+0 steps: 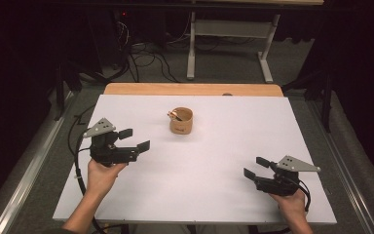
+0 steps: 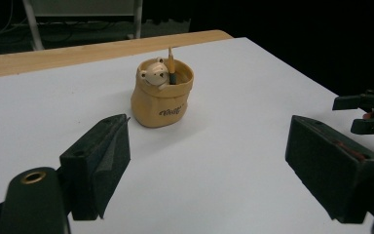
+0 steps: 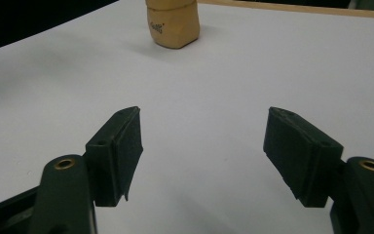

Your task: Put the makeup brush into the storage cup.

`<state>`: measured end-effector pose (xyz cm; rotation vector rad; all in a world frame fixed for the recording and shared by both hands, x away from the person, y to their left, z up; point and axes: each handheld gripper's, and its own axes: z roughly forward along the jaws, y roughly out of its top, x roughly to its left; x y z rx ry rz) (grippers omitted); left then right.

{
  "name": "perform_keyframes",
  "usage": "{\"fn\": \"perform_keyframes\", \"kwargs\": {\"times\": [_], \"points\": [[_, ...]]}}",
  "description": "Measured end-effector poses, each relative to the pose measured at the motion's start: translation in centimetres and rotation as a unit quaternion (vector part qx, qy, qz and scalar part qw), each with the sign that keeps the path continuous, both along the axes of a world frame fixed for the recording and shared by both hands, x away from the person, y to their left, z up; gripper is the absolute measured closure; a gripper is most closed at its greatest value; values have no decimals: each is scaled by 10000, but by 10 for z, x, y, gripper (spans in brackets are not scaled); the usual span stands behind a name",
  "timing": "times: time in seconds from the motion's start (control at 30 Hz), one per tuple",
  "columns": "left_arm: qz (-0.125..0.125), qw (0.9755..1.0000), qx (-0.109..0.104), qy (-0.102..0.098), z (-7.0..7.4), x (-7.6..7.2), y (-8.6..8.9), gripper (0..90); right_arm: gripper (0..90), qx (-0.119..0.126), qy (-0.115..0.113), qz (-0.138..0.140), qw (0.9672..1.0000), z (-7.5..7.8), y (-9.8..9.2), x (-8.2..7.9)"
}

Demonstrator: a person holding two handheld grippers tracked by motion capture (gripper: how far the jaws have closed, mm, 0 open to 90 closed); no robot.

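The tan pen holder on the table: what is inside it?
Inside the tan pen holder a small bear figure and an upright pencil show above the rim. Its wall hides their lower parts and anything deeper.

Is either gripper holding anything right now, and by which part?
Nothing held. Left gripper and right gripper are open, apart from the tan bag-shaped pencil holder.

1 pot (image 1: 181,121), 1 pencil (image 2: 172,65), 2 claws
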<state>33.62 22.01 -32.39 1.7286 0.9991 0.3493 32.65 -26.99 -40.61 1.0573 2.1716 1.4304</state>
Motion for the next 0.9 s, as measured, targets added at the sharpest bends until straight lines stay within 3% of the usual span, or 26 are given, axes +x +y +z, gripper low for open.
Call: {"fn": "perform_keyframes", "kwargs": {"times": [0.9], "points": [[131,9998,-76,111,-13,-6,12,172,322,1,20,17,10000,0,0,0]]}}
